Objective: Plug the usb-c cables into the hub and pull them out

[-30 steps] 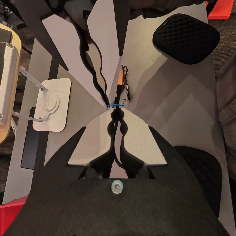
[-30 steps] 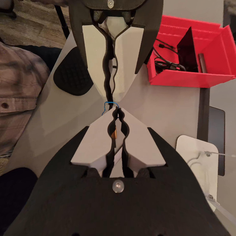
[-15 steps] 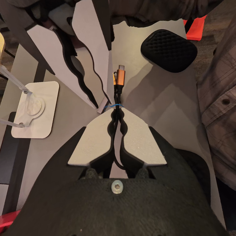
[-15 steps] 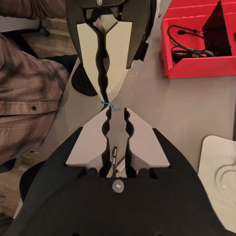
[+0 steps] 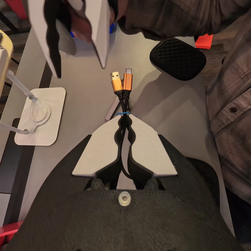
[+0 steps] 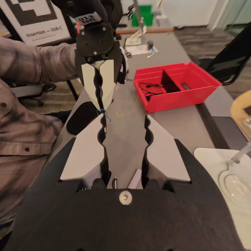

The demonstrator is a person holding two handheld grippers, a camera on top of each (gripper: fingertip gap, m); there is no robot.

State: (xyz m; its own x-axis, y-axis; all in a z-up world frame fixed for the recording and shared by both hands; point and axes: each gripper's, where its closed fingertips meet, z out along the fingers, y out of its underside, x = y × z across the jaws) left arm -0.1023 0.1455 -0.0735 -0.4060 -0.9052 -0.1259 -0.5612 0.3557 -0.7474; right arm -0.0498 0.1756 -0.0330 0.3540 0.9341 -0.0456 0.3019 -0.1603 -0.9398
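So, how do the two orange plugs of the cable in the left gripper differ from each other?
The USB-C plug has a long, narrow orange sleeve and a small silver tip. The wider plug beside it has a shorter, broader sleeve and a gold-coloured flat tip. The USB-C plug reaches farther forward and points straight ahead; the wider plug leans a little to the left. Both end black braided cable, bound by a blue tie and held in the left gripper.

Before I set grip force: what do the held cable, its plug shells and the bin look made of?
Black braided cable, shut in the left claw: woven fabric sheath, going by its ribbed matte texture. Two orange plug shells: probably anodised metal, given their satin sheen. Red divided bin: likely moulded plastic, with its uniform colour and thin walls.
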